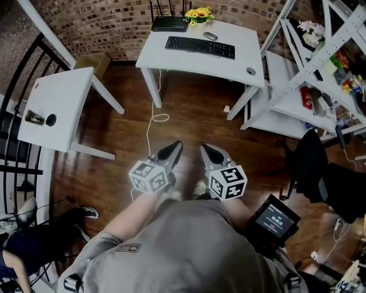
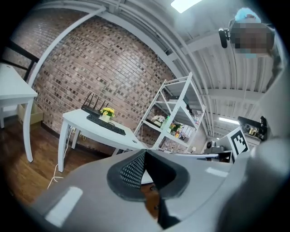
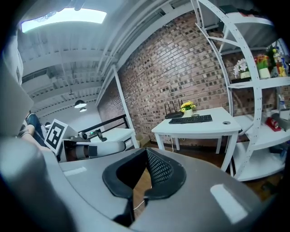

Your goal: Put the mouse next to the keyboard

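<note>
Brick wall [image 1: 103, 23] — white desk [image 1: 189, 62] with keyboard [image 1: 200, 47]

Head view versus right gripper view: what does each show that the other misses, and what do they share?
Head view only: the person's grey shirt and a small lit screen at lower right.
Right gripper view only: the ceiling light panel and a hanging lamp.
Both: the white desk with keyboard, router and yellow flowers, the shelving, and the right tongs, closed and empty.

head view looks steeply down; both gripper views face level toward the shared far desk [image 1: 189, 62] [image 2: 81, 123] [image 3: 199, 128].
</note>
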